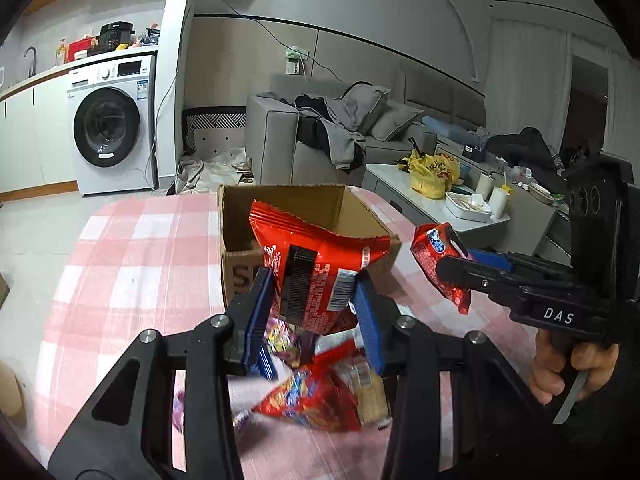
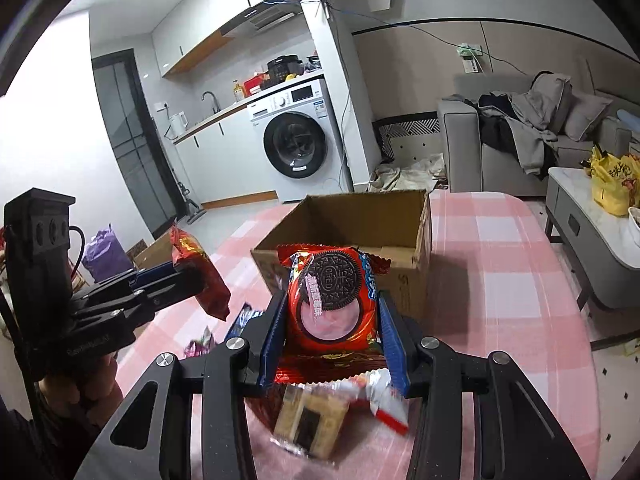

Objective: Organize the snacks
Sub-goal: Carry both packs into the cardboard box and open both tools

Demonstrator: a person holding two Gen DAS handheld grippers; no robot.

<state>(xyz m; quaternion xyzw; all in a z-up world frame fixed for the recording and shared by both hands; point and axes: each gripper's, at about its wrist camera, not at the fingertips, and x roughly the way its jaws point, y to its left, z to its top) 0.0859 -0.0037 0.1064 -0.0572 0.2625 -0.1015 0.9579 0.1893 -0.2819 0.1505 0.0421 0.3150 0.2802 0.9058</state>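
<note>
Pink checked table (image 2: 500,240) — open cardboard box (image 2: 404,276), loose snack packets (image 1: 316,396) on it.

The left gripper (image 1: 314,300), black with blue finger pads, points forward and a bit down, its jaws squeezed on a shiny red crinkly snack bag (image 1: 316,268). The right gripper (image 2: 330,336), at its 3 o'clock, looks the same and pinches a red round-cookie packet (image 2: 332,300). A bare hand (image 1: 568,368) holds the right gripper's handle, fingers curled on the trigger
</note>
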